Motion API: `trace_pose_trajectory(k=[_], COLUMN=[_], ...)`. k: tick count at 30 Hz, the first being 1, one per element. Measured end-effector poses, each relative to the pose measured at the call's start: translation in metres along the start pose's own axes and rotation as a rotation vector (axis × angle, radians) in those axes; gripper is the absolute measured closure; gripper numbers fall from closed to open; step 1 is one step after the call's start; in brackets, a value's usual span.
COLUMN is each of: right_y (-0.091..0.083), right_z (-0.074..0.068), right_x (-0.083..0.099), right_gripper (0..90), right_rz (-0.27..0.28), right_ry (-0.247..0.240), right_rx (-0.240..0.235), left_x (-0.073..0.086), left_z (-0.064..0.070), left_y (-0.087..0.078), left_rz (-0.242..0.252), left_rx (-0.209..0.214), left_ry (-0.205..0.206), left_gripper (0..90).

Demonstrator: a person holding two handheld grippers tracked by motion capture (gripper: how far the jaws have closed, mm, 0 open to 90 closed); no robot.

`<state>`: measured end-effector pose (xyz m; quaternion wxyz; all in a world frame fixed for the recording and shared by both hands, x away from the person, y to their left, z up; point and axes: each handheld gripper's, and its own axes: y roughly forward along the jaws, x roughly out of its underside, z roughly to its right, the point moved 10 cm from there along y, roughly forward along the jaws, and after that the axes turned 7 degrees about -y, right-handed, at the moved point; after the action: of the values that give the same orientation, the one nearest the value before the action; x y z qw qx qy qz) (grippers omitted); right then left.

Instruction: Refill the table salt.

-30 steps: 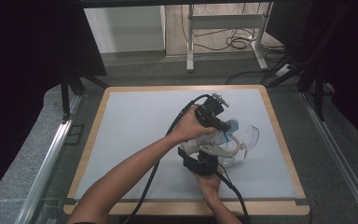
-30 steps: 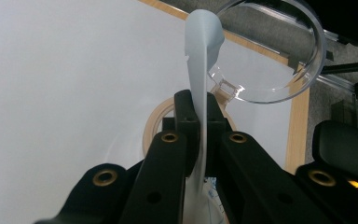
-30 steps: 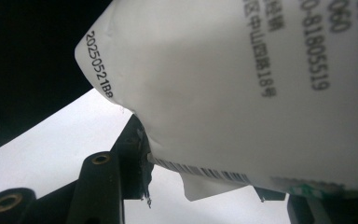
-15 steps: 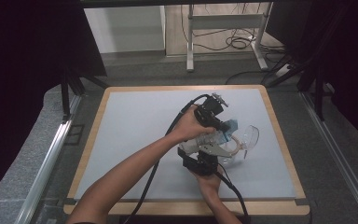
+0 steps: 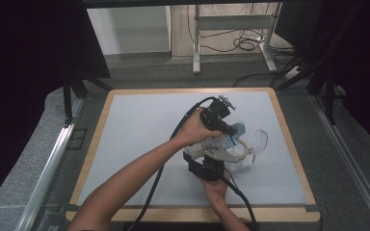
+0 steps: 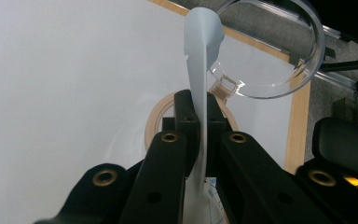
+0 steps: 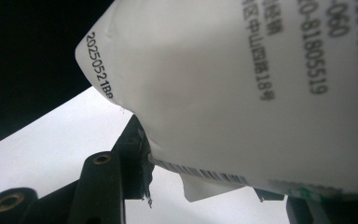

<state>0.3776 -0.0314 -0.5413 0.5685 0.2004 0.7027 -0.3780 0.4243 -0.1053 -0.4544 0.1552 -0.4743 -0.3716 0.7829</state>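
Holding the white packet (image 7: pixel 261 93) between both tools, I kept all the work close to the clear round lid (image 5: pixel 257 140), which lay on the grey table mat (image 5: pixel 139 139). My left gripper (image 5: pixel 224 126) sat just on the near-left side of that lid, and in the left gripper view its jaws were clenched on a thin pale edge of the packet (image 6: pixel 200 93), which rose straight up between them, edge-on to the camera. Beyond those jaws in that view I could see the lid (image 6: pixel 270 51) resting flat, its small tab pointing back toward the gripper, and a tan ring (image 6: pixel 156 126) lying on the mat just short of the lid, partly hidden behind the jaws.

My right gripper (image 5: pixel 207 166) was further from the lid, on the side nearest me, its cable trailing off toward the table's front edge. In the right gripper view the packet hung very close to the lens, printed with a date code, characters and a barcode strip along its lower edge. One black jaw met the packet's lower left corner there; the other jaw was mostly covered by the packet, so I could not tell whether that claw was gripping or merely touching it.

From the high view, the packet hung in the air between the two grippers, just beside the lid.
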Motion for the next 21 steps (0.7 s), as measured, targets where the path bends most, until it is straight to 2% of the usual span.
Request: trace_pose_trajectory(k=[9,21], right_y=[-0.0003,-0.0015], right_z=[0.0003,-0.0011], right_x=[-0.0006,-0.0034], right_gripper=[49.0,49.0], right_rz=[0.003,0.011], right_ry=[-0.001,0.015], right_rx=[0.003,-0.003], left_x=[-0.0009,-0.0024], left_z=[0.0004,0.002], left_y=[-0.0002,0.0015], left_rz=[0.002,-0.006], left_rx=[-0.014,-0.009], left_ry=[-0.005,-0.015], left_gripper=[89.9,90.0])
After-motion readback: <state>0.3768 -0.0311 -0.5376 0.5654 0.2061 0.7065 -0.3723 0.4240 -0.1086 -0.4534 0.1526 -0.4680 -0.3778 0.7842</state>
